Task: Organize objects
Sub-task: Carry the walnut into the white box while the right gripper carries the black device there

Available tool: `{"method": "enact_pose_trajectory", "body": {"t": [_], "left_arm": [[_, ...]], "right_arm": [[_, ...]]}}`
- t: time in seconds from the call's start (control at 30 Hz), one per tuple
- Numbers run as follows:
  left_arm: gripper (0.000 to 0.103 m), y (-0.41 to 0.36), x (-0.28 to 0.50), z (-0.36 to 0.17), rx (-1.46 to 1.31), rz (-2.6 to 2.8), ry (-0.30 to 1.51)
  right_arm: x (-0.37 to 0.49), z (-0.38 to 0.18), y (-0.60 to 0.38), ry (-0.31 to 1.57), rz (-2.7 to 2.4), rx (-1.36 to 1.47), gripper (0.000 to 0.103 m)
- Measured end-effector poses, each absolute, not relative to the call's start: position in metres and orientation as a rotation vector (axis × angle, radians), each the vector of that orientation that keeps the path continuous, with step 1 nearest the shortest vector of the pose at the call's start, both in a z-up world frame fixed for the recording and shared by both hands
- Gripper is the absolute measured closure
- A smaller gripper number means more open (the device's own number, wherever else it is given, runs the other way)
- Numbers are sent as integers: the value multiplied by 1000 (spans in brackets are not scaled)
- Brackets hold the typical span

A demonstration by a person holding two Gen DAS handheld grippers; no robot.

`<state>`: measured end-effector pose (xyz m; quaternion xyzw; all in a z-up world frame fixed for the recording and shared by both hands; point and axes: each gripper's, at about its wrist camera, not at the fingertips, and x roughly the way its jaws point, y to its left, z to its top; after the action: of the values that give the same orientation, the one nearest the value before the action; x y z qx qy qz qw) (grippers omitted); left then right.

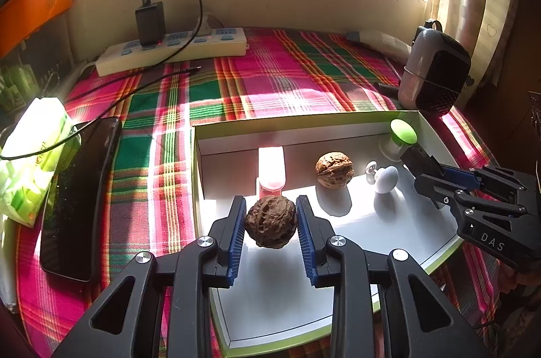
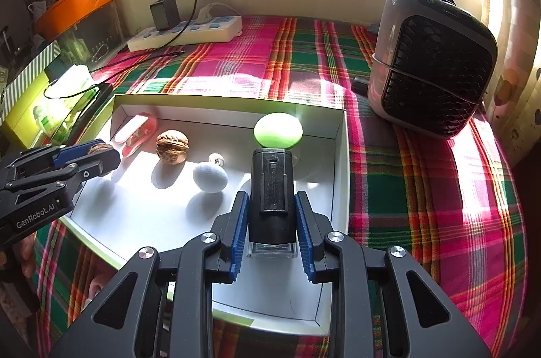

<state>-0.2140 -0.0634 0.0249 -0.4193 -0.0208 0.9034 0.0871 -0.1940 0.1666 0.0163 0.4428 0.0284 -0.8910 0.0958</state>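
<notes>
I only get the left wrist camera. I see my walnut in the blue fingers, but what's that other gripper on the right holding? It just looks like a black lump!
Observer: The right gripper is shut on a black rectangular piece with a clear base, held over the white box.
Operator: Is there writing on my gripper?
Observer: Yes, the left gripper has "GenRobot.AI" printed on its side.
Operator: What's that dark thing by the window on the right?
Observer: A small grey fan with a black honeycomb grille facing the box.
Operator: Is the green ball touching the black piece?
Observer: I cannot tell; the green knob shows just beyond the piece's tip.
</notes>
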Motion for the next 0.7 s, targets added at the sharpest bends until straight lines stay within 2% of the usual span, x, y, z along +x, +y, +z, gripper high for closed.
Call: {"method": "enact_pose_trajectory", "body": {"t": [0.7], "left_arm": [[75,-49,-223,17,-1277,2687,60]], "right_arm": [[-198,13,161,125,-2633,1321,74]]}}
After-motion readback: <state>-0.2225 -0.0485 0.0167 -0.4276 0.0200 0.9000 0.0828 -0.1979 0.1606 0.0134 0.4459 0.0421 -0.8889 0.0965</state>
